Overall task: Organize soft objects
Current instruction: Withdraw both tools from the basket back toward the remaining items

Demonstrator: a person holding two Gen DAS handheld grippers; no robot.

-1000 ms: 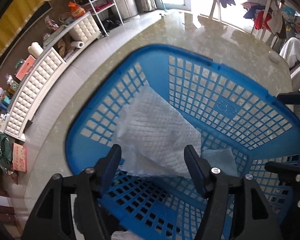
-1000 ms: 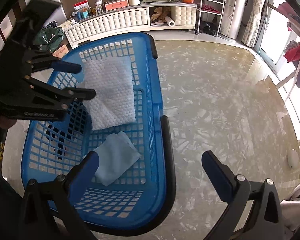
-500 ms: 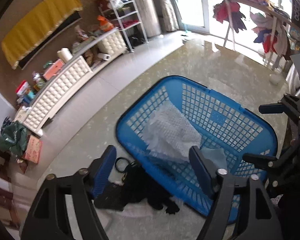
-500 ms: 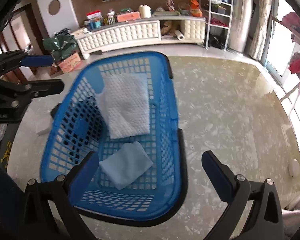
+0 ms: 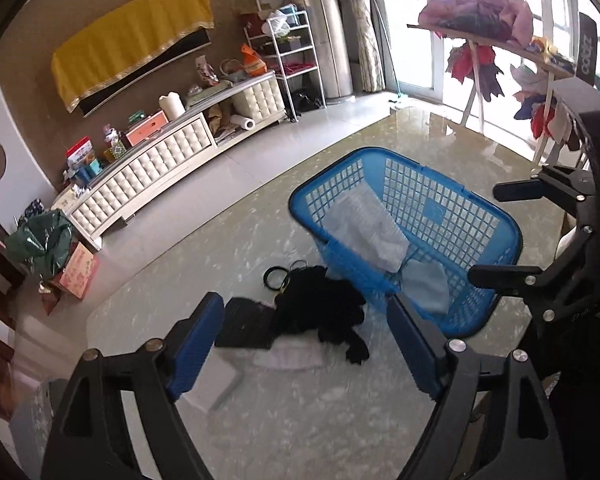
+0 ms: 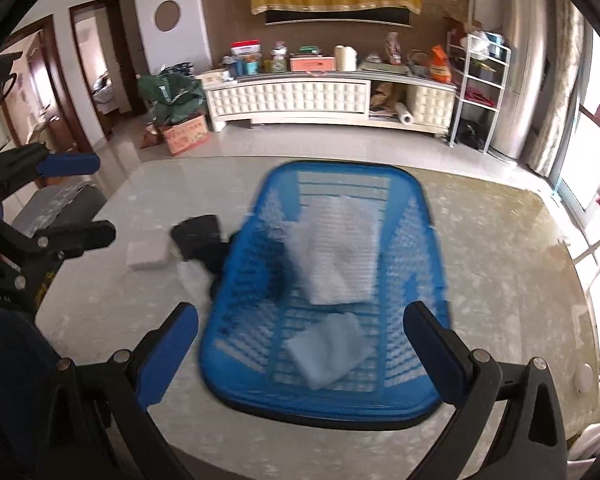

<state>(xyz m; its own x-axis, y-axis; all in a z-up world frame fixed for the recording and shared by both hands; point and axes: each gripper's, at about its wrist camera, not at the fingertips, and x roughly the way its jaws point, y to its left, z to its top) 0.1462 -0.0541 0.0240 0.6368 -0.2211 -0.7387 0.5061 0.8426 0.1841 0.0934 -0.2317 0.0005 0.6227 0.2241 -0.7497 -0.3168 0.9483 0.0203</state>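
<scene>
A blue mesh basket [image 5: 460, 208] [image 6: 420, 216] stands on the glossy table. Inside lie a white quilted cloth [image 5: 374, 228] [image 6: 340, 256] and a small light-blue cloth [image 5: 426, 284] [image 6: 326, 350]. A black garment [image 5: 320, 308] [image 6: 203, 240] lies on the table left of the basket, over a white cloth [image 5: 295, 356]. My left gripper [image 5: 304, 344] is open and empty, high above the black garment. My right gripper [image 6: 300, 344] is open and empty, above the basket's near end.
A black flat pad [image 5: 245, 324] and a black ring [image 5: 273, 276] lie by the garment. A white block [image 6: 147, 254] [image 5: 211, 384] sits on the table to the left. A white cabinet [image 6: 300, 98] lines the far wall. A clothes rack [image 5: 500, 56] stands by the window.
Both grippers have pulled up and back from the basket. The left one has left the white quilted cloth lying in the basket and now looks at the black garment.
</scene>
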